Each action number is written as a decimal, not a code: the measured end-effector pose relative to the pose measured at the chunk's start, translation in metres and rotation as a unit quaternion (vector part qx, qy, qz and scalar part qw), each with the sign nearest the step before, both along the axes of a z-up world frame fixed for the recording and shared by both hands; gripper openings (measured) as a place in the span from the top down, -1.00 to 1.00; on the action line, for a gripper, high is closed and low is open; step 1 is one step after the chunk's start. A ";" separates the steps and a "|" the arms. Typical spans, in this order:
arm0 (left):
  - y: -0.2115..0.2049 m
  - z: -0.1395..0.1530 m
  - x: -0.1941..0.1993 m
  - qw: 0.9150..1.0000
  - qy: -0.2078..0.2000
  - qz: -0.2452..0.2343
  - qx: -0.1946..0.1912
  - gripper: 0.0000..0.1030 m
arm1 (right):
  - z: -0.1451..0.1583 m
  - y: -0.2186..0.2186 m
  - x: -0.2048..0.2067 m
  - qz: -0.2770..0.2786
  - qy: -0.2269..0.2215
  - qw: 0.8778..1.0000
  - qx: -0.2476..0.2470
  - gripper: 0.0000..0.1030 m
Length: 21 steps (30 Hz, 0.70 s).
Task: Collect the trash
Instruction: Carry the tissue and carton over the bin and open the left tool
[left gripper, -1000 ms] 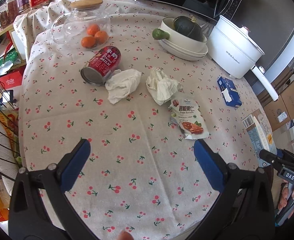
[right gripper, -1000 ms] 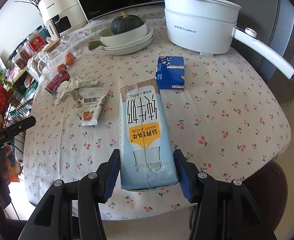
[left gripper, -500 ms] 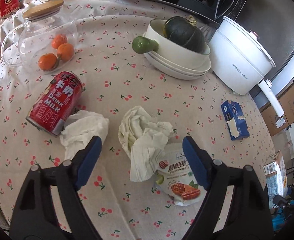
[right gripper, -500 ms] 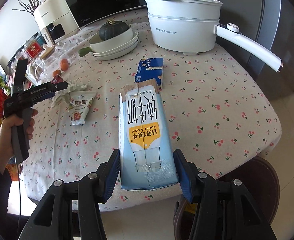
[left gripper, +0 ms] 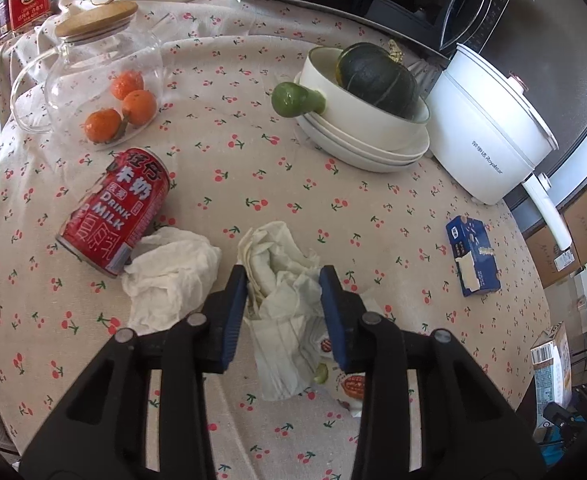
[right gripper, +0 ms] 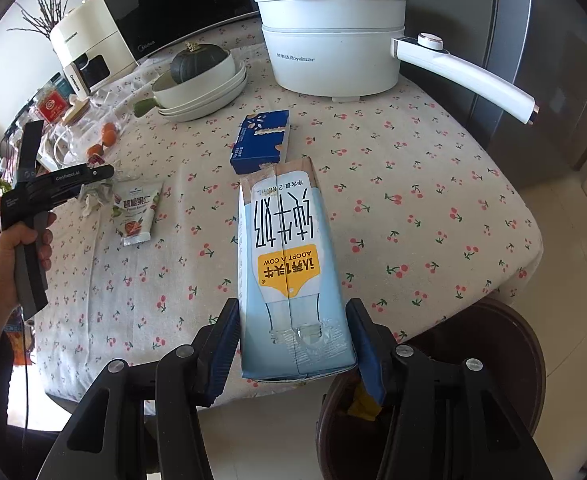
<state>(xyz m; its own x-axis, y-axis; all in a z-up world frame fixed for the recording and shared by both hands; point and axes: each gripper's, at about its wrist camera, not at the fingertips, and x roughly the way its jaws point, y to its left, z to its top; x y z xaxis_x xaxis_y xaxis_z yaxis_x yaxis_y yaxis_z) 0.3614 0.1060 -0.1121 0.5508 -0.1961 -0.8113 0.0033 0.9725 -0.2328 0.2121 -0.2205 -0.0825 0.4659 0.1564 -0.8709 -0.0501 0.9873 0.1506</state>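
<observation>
My left gripper [left gripper: 283,280] is shut on a crumpled white tissue [left gripper: 281,276] on the cherry-print tablecloth. A second crumpled tissue [left gripper: 169,268] lies just left of it, touching a tipped red milk can [left gripper: 115,210]. A nut snack pouch [left gripper: 349,384] lies partly hidden under the right finger; it also shows in the right wrist view [right gripper: 137,212]. My right gripper [right gripper: 293,336] is shut on a light blue milk carton [right gripper: 289,272], held over the table's near edge. The left gripper also shows in the right wrist view [right gripper: 93,176].
A small blue box [left gripper: 473,256] lies right of the tissues. A white electric pot [right gripper: 333,40], stacked bowls with a green squash [left gripper: 373,116], and a glass jar of oranges [left gripper: 105,92] stand at the back. A dark round bin [right gripper: 493,380] sits below the table edge.
My left gripper moved forward to the tissues and closed on the right-hand one. The right gripper drew back slightly with the carton still held.
</observation>
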 end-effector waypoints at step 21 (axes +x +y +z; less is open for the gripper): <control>0.022 0.047 -0.149 0.999 -0.036 -0.017 0.008 0.25 | 0.033 0.006 -0.057 0.006 -0.046 0.999 0.014 -0.05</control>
